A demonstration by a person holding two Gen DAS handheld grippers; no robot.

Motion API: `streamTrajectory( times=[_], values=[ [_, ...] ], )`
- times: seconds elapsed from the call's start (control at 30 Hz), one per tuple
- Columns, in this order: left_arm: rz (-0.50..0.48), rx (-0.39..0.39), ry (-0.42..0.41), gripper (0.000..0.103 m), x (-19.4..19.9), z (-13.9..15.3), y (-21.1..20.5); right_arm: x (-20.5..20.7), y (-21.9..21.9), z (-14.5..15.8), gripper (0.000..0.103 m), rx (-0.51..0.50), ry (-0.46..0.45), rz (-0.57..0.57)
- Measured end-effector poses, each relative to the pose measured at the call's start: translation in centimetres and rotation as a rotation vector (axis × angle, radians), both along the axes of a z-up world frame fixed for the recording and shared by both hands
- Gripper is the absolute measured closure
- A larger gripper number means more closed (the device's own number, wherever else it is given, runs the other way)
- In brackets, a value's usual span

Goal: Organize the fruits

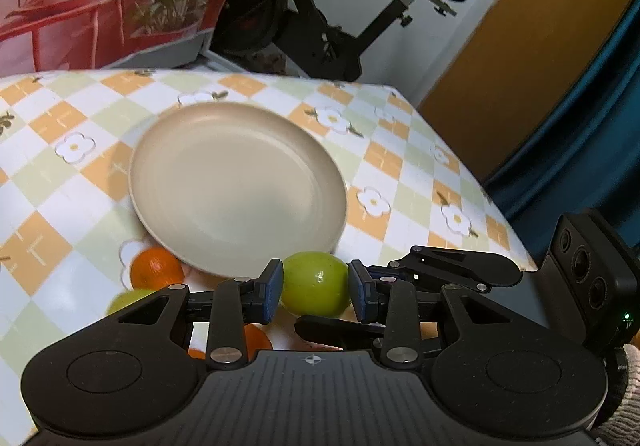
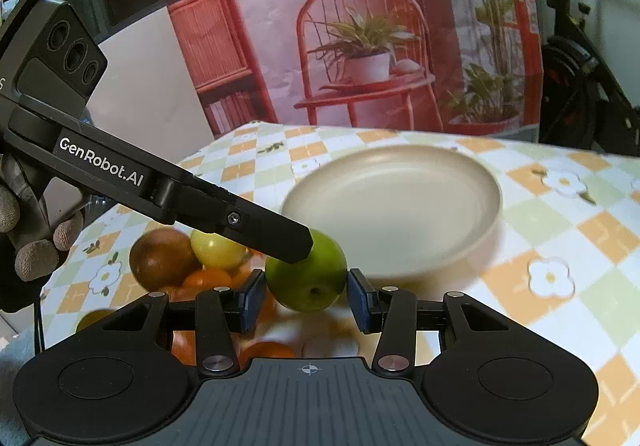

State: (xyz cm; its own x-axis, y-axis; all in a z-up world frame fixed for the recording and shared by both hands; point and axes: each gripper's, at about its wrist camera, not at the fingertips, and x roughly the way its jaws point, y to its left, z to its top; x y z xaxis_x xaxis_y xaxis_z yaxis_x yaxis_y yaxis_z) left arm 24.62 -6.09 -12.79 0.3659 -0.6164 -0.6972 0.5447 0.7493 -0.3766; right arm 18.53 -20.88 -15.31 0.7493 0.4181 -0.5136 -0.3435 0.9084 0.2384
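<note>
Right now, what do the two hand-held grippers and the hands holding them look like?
Both the left hand-held gripper and the right hand-held gripper are matte black, with linkage fingers, silver pivot pins, blue pads and ribbed bodies. The left one's side reads "GenRobot.AI" in white and carries three round lenses. The left hand wears a grey textured glove.

A plate [image 1: 238, 185] sits at centre frame on a table [image 1: 60, 173] in the left wrist view, with an exercise bike [image 1: 320, 17] behind it at top. An apple [image 1: 316, 288] lies just before the plate's near rim, between the left gripper [image 1: 315, 288] fingers. An orange [image 1: 157, 268] rests at lower left, tucked against the rim. In the right wrist view, more fruit [image 2: 162, 258] clusters left of the apple [image 2: 308, 278], which sits between the right gripper [image 2: 306, 300] fingers.
</note>
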Motion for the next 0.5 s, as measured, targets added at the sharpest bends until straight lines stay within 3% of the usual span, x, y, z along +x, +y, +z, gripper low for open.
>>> streamTrajectory(
  times=[0.5],
  values=[
    [0.128,0.000,-0.016,0.066,4.7,0.3,2.5,7.9,3.3,1.3,0.062,-0.063,0.007,0.063]
  ],
)
